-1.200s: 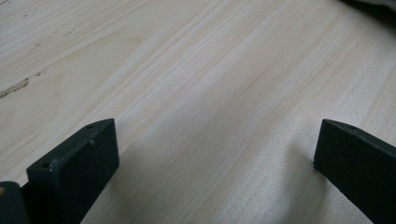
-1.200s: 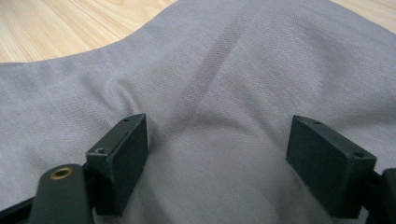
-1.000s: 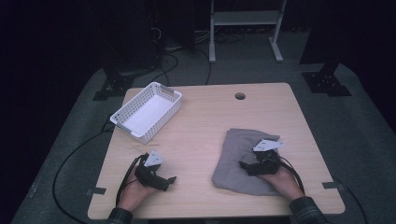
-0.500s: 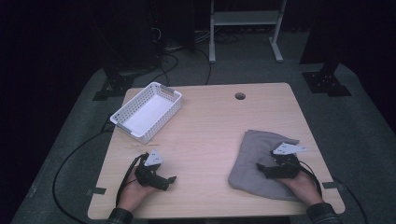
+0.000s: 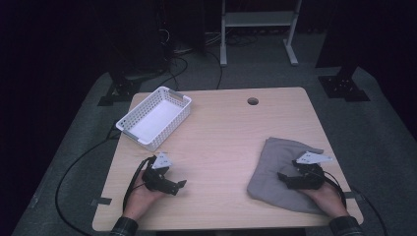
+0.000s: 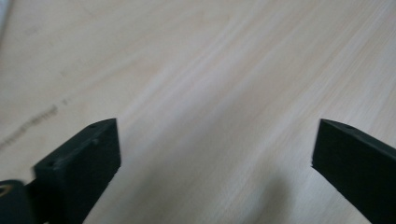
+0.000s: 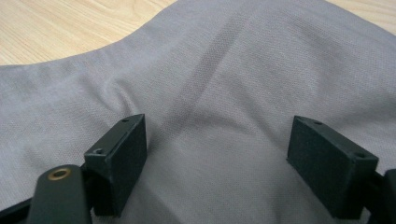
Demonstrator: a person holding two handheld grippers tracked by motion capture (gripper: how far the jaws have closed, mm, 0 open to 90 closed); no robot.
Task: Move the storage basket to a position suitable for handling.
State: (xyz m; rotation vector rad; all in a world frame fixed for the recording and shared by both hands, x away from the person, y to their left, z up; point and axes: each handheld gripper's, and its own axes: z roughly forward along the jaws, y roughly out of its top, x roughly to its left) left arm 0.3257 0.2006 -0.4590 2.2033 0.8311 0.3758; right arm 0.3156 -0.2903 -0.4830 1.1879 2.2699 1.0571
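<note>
Presently the right gripper (image 7: 217, 161) is pressed, jaws apart, on the crumpled grey cloth (image 7: 243, 79) (left gripper (image 6: 212, 154) likewise spread over the pale wooden table (image 6: 224, 60)).

The high view looks forward and down on the whole bench (image 5: 226, 128) from above. Each gripper view sits low and close: left over bare wood, right over the grey cloth (image 7: 243, 84), which the high view shares.

Right claw (image 5: 281, 178) on grey cloth (image 5: 273, 172)

Grey cloth (image 5: 275, 172) lies rumpled at the table's near-right corner.
</note>
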